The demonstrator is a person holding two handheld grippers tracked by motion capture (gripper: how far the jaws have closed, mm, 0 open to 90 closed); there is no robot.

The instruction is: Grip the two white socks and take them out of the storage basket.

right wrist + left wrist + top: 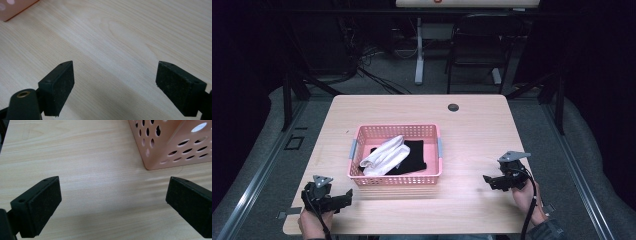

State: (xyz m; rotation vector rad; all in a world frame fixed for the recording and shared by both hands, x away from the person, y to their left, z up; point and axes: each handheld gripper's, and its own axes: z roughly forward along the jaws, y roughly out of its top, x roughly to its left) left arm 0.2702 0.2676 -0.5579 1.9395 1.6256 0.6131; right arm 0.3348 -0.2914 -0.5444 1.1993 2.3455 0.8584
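A pink perforated basket (362, 135) stands in the middle of the wooden table (472, 135). Inside it lie a white cloth (384, 155) and a black cloth (414, 155), the white one partly over the black. My left gripper (348, 196) rests near the table's front left corner, left of the basket, open with nothing between its jaws. In the left gripper view that gripper (113, 202) faces bare wood, with the basket's corner (172, 145) at upper right. My right gripper (486, 179) sits open at the front right; in its own view the gripper (115, 85) is empty over bare wood.
A small dark round grommet (453, 107) sits in the table near its far edge. Beyond the table stand a dark chair (477, 45) and a white desk leg (419, 50), with cables on the floor. A sliver of the basket (15, 8) shows at the right gripper view's top left.
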